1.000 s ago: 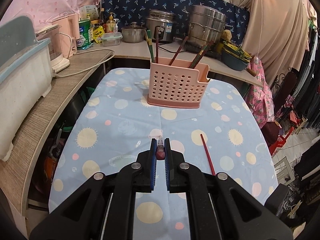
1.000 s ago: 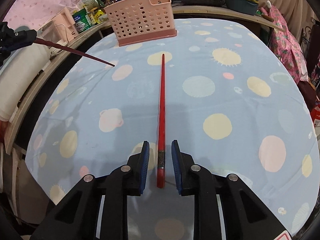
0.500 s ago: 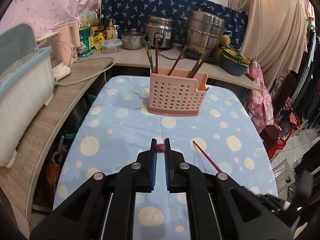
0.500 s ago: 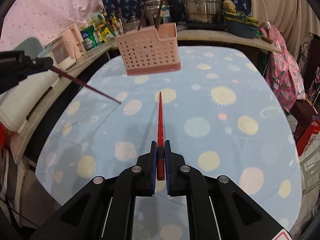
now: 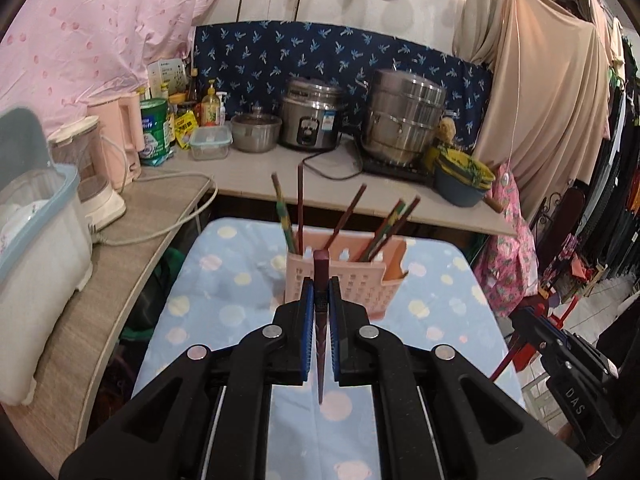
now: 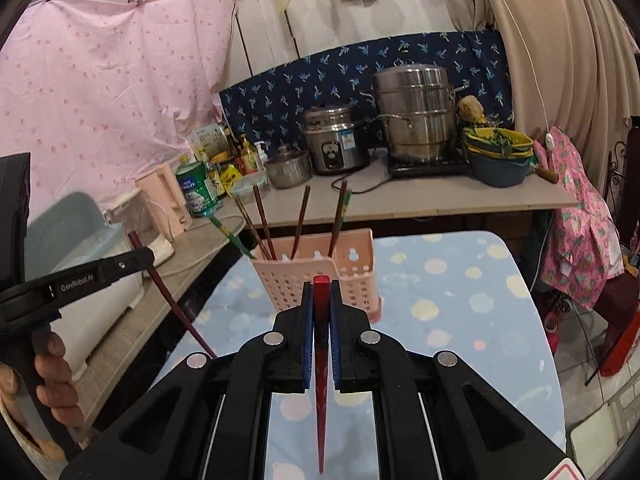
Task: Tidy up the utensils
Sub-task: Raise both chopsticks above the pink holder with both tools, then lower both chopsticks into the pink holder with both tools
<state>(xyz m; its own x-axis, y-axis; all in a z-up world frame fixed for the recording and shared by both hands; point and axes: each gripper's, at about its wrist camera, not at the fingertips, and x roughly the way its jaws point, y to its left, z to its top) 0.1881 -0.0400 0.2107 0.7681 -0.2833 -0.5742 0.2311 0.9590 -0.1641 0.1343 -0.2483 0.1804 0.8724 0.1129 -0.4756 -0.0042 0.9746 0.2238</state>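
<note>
A dark maroon chopstick (image 5: pixel 320 320) is pinched in the left tongs (image 5: pixel 320 300), thick end up, tip hanging above the dotted blue tabletop (image 5: pixel 448 320); a red chopstick (image 6: pixel 321 360) is pinched likewise in the right tongs (image 6: pixel 321 304); beyond both stands the pink basket (image 6: pixel 320 272), several chopsticks (image 6: pixel 300 220) leaning inside.

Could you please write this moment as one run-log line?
left gripper: shut on dark red chopstick | right gripper: shut on red chopstick | both lifted, unplaced | pink utensil basket: ahead
</note>
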